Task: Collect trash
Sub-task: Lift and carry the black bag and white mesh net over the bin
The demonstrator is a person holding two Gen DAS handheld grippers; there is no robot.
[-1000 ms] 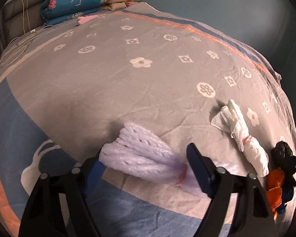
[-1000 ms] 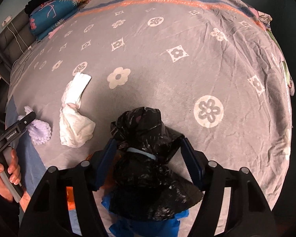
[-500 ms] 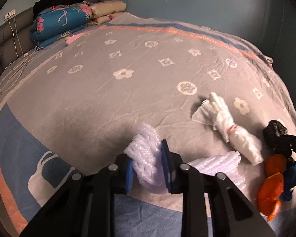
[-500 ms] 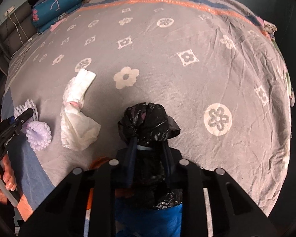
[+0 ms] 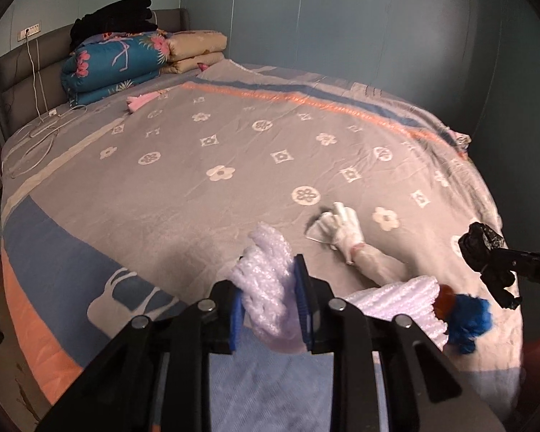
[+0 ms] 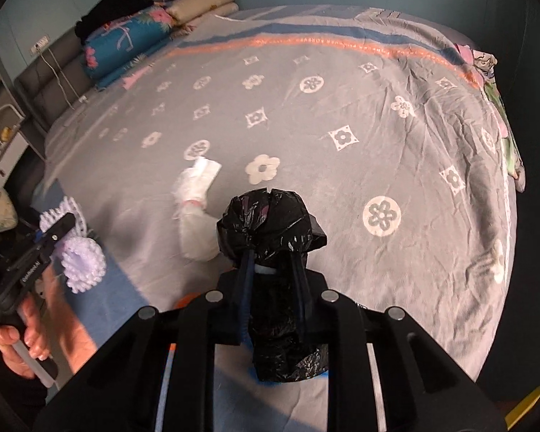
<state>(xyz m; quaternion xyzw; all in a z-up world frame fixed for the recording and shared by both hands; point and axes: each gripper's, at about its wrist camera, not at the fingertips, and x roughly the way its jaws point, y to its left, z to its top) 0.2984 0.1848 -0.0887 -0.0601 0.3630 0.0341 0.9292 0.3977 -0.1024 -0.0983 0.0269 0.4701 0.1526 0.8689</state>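
The left gripper (image 5: 270, 306) has its fingers clamped on a pale lilac foam-net bundle (image 5: 270, 288), knobbly and crumpled, lifted over the bed (image 5: 234, 144). The right gripper (image 6: 271, 284) pinches a glossy black trash bag (image 6: 270, 223) at its tied neck. A white knotted bag (image 5: 345, 241) lies between them on the blanket.

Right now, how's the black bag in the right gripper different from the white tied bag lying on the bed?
The black bag is dark, opaque and clamped in the right gripper; the white tied bag is pale, longer, and lies loose on the bedspread, ungripped. Both are cinched at the neck.
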